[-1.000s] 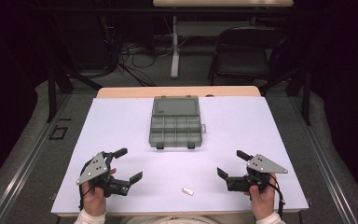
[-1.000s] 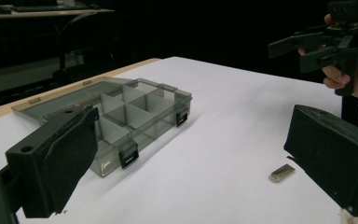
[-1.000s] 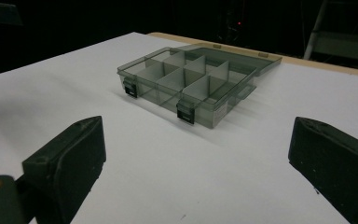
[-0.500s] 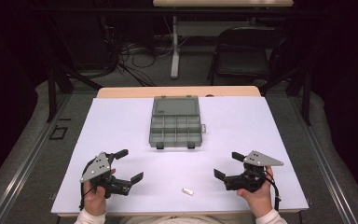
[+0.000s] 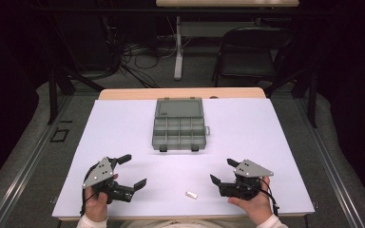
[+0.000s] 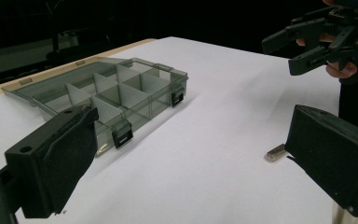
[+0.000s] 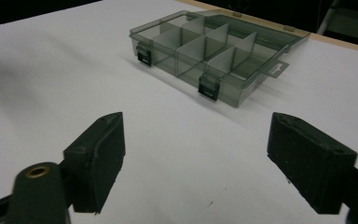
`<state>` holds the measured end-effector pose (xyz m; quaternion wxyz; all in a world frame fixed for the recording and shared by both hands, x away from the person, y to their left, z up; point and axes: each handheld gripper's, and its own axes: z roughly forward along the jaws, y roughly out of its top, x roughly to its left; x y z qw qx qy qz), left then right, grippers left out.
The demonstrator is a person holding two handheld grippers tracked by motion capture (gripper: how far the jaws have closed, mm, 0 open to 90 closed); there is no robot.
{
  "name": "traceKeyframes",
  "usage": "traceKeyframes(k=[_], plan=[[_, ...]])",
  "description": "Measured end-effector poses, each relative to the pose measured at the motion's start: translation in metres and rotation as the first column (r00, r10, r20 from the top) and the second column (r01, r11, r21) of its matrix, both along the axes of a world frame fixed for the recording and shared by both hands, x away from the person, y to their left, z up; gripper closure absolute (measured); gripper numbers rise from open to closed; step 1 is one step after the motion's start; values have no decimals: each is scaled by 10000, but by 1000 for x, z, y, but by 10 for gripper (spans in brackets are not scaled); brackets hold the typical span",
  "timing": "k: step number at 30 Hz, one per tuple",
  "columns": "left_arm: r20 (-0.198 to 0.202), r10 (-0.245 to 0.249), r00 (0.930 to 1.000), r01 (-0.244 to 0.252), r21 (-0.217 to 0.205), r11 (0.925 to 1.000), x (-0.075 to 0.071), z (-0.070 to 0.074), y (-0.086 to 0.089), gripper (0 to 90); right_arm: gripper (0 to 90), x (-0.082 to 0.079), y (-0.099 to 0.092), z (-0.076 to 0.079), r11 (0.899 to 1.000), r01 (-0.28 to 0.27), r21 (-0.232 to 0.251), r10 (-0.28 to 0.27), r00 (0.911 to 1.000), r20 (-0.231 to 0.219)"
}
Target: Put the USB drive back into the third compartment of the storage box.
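The table point(image 5: 123, 142), covered by a white sheet, carries a smoky-grey clear plastic compartment box point(image 5: 178, 126) at its far middle, lid laid open and, as far as can be seen, nothing in its cells. The right gripper point(image 5: 221, 172) has shifted left over the last second towards the small silvery metal piece point(image 5: 191, 194) near the front edge; its fingers have just been closing somewhat yet stand open with nothing between them, so a pick-up looks imminent. The left gripper point(image 5: 131, 170) holds still at near left, fingers wide apart and empty. Nothing lies between gripper and piece.
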<state>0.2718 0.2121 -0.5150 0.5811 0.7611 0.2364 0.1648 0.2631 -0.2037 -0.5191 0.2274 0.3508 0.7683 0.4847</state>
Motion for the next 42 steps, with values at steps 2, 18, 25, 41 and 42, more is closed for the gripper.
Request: traceKeyframes(k=[2, 18, 25, 41, 42], plan=[[-30, -29, 10000, 30, 7, 10000, 0, 0, 0, 21, 222, -1, 2, -1, 9998, -139, -104, 139, 9999, -29], [-130, -5, 9999, 6, 44, 10000, 2, -1, 0, 22, 413, -7, 20, -6, 9948, -951, -376, 961, 9951, 252], [-145, -41, 9999, 42, 67, 10000, 1, -1, 0, 22, 461, -8, 25, -9, 9917, -1205, -452, 1201, 9927, -101], [-181, -78, 9998, 80, 82, 9999, 1, -1, 0, 23, 547, -8, 38, -18, 9766, -2101, -467, 2079, 9770, -479], [-153, -64, 9999, 65, 75, 10000, 1, -1, 0, 23, 551, -7, 39, -19, 9755, -2164, -399, 2143, 9755, -503]])
